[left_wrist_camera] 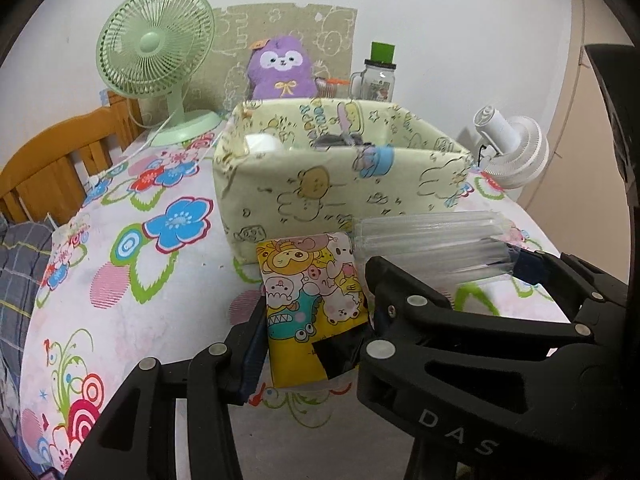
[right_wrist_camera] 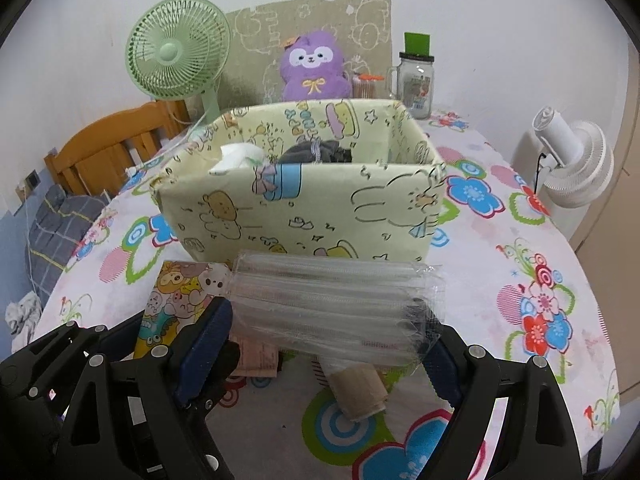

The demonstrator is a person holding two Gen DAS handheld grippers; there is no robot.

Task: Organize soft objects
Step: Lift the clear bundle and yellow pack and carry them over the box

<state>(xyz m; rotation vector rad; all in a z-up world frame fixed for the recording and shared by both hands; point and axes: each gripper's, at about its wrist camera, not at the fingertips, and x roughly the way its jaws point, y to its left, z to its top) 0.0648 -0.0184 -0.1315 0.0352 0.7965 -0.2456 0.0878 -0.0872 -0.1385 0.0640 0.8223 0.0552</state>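
A pale green desk fan stood at the far left of the round table with its white flower-print cloth, and a purple plush toy sat behind the pale yellow fabric storage box printed with cartoon animals, in which something white and something dark lay. In front of the box, the left tool was clenched on a small yellow packet printed with cartoon characters, held off the table. Just beside it, the right tool gripped a clear plastic pack of ribbed, layered wrapping by its two ends, jaws spread wide, also near the box's front wall. A glass mug jar with a green lid stood behind the box, and a white fan stood at the far right.
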